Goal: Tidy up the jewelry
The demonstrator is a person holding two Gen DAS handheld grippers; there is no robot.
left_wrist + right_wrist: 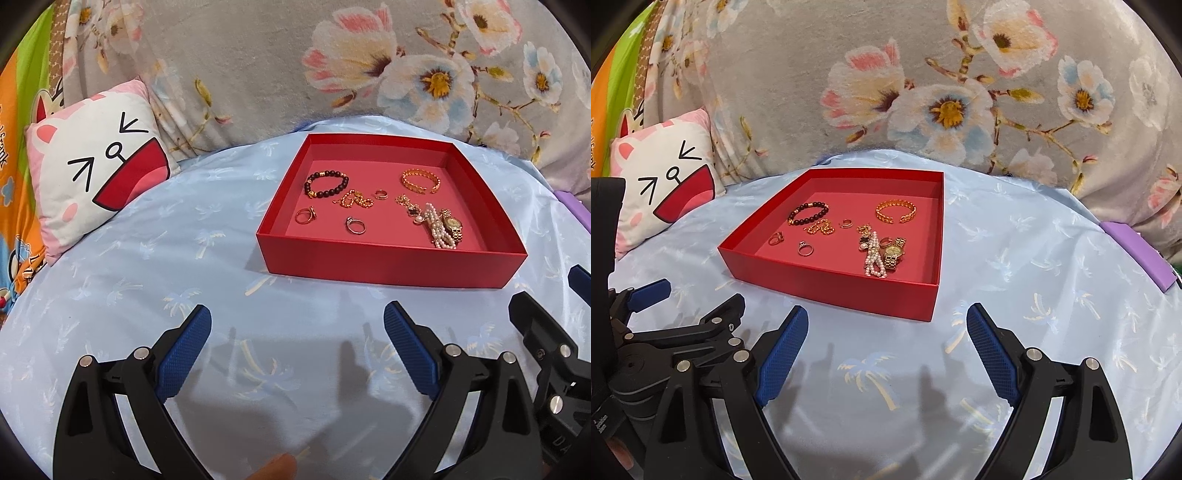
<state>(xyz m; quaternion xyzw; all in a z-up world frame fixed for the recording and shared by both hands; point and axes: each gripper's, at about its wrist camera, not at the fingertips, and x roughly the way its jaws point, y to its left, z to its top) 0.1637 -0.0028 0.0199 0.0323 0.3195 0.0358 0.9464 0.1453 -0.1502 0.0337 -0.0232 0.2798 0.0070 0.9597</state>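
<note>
A red tray (388, 264) (827, 286) lies on the pale blue sheet and holds the jewelry. Inside are a dark bead bracelet (327, 184) (808, 214), a gold bangle (421, 181) (897, 213), a gold chain (352, 199) (820, 227), a pearl strand (437, 227) (873, 258), a gold watch (452, 225) (894, 253) and several rings (306, 215) (805, 249). My left gripper (297, 321) hovers open in front of the tray, nothing between its blue pads. My right gripper (886, 317) is open and empty too, just before the tray's near right corner.
A cat-face cushion (92, 177) (661, 181) leans at the back left. A grey floral blanket (277, 66) (923, 92) rises behind the tray. A purple box (1134, 254) sits at the sheet's right edge. Each gripper shows at the other view's side.
</note>
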